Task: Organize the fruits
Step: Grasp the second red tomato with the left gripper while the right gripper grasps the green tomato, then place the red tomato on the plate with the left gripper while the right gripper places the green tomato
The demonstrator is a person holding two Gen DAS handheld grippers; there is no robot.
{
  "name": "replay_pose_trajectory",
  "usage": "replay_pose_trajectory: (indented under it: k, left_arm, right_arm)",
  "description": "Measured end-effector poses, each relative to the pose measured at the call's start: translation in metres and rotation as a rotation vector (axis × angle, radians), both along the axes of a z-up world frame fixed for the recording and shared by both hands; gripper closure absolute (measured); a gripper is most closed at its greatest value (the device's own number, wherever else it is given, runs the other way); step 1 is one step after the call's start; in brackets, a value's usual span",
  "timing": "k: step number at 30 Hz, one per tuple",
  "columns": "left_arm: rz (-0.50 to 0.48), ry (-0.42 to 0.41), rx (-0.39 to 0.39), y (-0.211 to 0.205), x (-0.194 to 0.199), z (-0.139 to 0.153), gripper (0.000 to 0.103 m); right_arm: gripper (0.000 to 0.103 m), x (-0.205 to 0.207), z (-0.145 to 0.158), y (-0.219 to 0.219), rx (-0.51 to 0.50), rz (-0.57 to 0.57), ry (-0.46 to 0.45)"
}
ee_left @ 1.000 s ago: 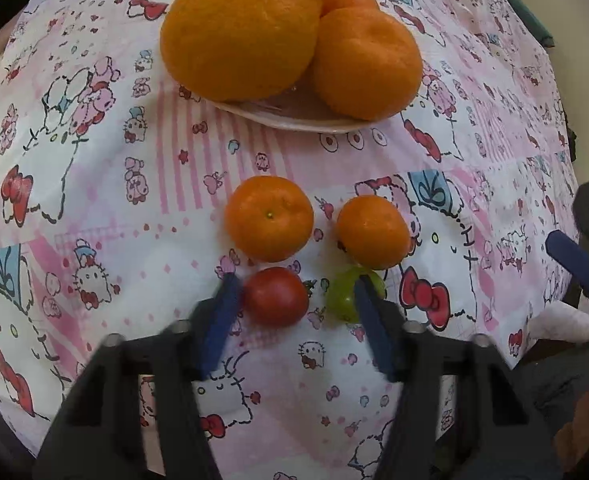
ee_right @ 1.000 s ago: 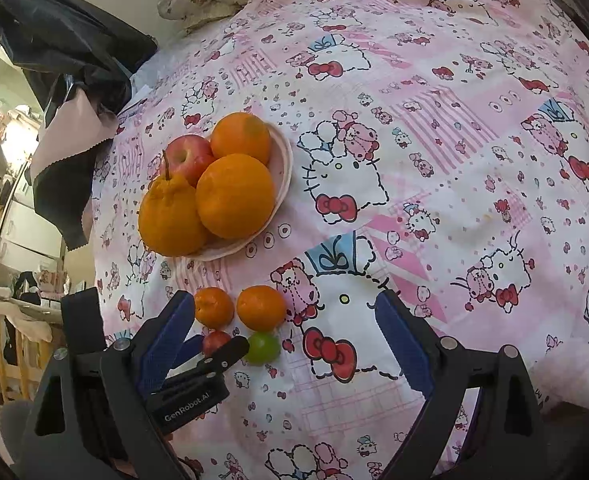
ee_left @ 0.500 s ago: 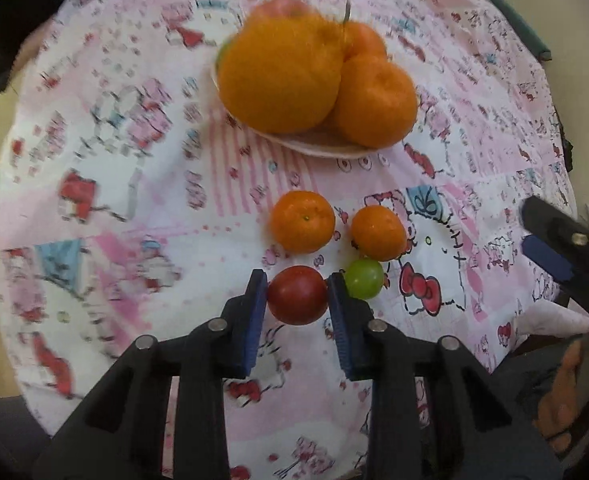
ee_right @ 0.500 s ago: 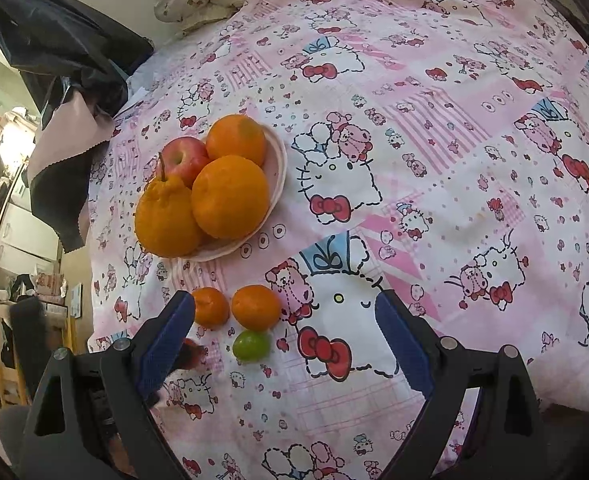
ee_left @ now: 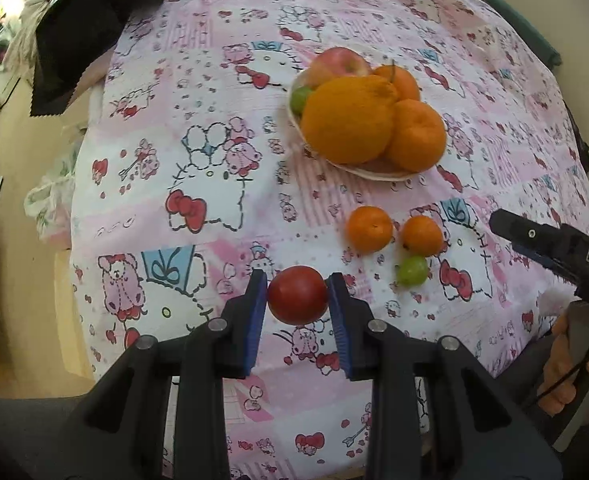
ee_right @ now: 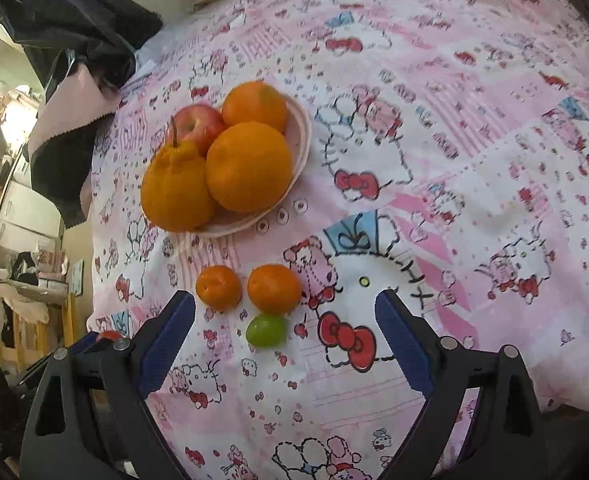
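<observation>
The left gripper (ee_left: 297, 296) clamps a red tomato (ee_left: 297, 295) between its blue pads, lifted above the patterned tablecloth (ee_left: 198, 160). The right gripper (ee_right: 284, 312) hovers spread wide and empty over a green grape (ee_right: 266, 331) (two small mandarins (ee_right: 218, 286) just beyond it). Farther off, a plate (ee_right: 300, 136) holds oranges and an apple (ee_right: 194, 126), partly hidden.

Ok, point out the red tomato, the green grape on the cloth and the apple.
red tomato (ee_left: 297, 295), left wrist view, front face.
green grape (ee_right: 266, 330), right wrist view, its middle.
apple (ee_right: 193, 125), right wrist view, red side.
</observation>
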State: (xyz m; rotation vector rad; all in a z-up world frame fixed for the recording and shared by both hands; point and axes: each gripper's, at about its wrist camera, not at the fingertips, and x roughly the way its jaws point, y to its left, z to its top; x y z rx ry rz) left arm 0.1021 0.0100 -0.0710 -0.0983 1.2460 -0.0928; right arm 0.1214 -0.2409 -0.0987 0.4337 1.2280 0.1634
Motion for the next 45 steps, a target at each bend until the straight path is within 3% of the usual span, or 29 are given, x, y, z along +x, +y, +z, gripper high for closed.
replay_pose_trajectory:
  k: [6,11,16,23,25,31,37,45]
  left_arm:
    - [0.056,0.015,-0.034,0.006,0.002,-0.007,0.076]
    - [0.070,0.023,-0.049,0.008,0.004,-0.008,0.076]
    - [0.069,0.026,-0.063,0.006,0.004,-0.008,0.076]
    - [0.108,0.031,-0.072,0.015,0.007,-0.010,0.076]
    - [0.121,0.032,-0.070,0.018,0.009,-0.012,0.076]
    - [0.138,0.034,-0.061,0.021,0.009,-0.014,0.076]
    - [0.138,0.037,-0.065,0.022,0.010,-0.015,0.076]
    - [0.149,0.013,-0.071,0.025,0.010,-0.007,0.076]
  right_arm:
    - [0.013,0.012,-0.023,-0.007,0.011,-0.017,0.097]
    - [0.026,0.020,-0.045,0.027,-0.028,0.147,0.151]
    - [0.032,0.016,-0.064,0.063,-0.087,0.265,0.178]
    - [0.056,0.016,-0.075,0.081,-0.178,0.319,0.167]
    - [0.066,0.015,-0.073,0.080,-0.153,0.320,0.173]
    - [0.067,0.005,-0.062,0.070,-0.066,0.316,0.175]
    - [0.067,-0.006,-0.036,0.033,0.135,0.203,0.136]
    - [0.067,-0.001,-0.011,0.011,0.268,0.119,0.084]
